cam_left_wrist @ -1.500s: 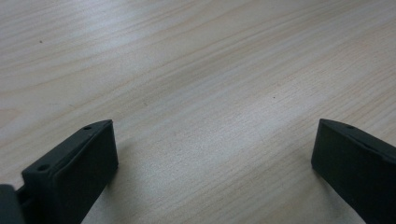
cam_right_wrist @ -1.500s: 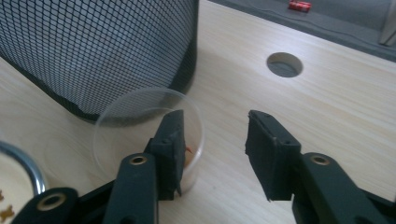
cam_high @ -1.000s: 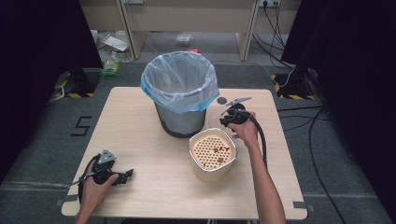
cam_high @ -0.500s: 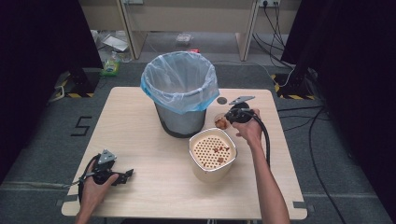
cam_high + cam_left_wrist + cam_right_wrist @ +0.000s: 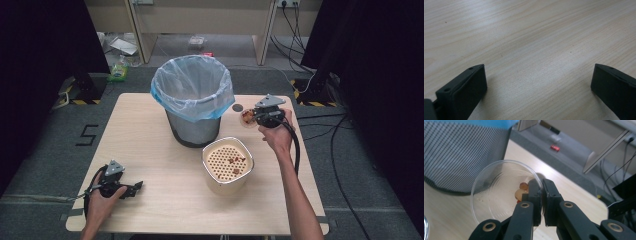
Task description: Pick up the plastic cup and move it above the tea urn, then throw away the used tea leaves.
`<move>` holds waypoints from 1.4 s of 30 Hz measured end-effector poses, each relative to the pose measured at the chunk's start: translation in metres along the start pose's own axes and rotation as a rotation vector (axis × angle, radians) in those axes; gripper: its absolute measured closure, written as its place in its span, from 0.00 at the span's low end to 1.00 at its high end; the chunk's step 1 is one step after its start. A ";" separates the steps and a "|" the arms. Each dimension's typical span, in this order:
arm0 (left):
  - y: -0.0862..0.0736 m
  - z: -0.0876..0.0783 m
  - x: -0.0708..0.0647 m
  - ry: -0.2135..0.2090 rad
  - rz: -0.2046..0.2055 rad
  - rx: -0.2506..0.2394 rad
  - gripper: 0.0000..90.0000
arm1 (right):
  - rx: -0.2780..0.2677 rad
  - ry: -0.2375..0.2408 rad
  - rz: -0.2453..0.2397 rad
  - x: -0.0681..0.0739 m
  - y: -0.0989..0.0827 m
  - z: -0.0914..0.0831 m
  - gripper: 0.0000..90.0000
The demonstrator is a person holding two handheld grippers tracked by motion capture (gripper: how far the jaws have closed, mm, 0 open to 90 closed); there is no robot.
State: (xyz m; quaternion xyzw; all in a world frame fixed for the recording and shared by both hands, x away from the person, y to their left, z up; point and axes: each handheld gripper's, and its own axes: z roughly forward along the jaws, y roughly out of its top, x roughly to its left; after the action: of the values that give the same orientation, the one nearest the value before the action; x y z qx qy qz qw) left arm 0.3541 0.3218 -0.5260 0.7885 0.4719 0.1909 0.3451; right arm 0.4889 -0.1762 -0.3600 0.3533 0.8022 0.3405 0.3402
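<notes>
R tongs (image 5: 543, 195) pinch clear cup (image 5: 499, 192) rim; tilt could spill scraps (image 5: 521, 191) onto counter (image 5: 150, 150). L tongs (image 5: 536, 82) agape, idle.

The left claw (image 5: 134, 187) rests low on the tabletop (image 5: 150, 150) near its front left corner, jaws spread wide apart, held by the left hand (image 5: 100, 200). The right claw (image 5: 254, 116) is raised at the far right, arm outstretched, jaws clamped on a clear cup (image 5: 499, 192) rim.

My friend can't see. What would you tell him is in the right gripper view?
The right gripper pinches the rim of a clear plastic cup holding a few brownish bits, above a wooden table beside a mesh bin.
</notes>
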 end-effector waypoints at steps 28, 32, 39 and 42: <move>0.000 0.000 0.000 0.000 0.002 -0.001 0.00 | -0.216 -0.090 -0.138 0.037 0.002 -0.058 0.96; 0.000 0.000 0.000 0.000 0.002 0.000 0.00 | -0.251 -0.108 -0.168 0.049 -0.003 -0.062 0.96; 0.000 0.000 0.000 0.000 0.002 -0.001 0.00 | -0.322 -0.174 -0.231 0.068 -0.012 -0.067 0.96; 0.000 0.000 0.000 0.000 0.002 -0.001 0.00 | -0.384 -0.233 -0.290 0.083 -0.018 -0.071 0.96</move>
State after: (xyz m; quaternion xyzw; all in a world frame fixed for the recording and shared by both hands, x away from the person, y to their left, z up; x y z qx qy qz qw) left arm 0.3541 0.3219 -0.5260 0.7888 0.4711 0.1915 0.3451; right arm 0.3838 -0.1411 -0.3610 0.2003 0.7206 0.3912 0.5362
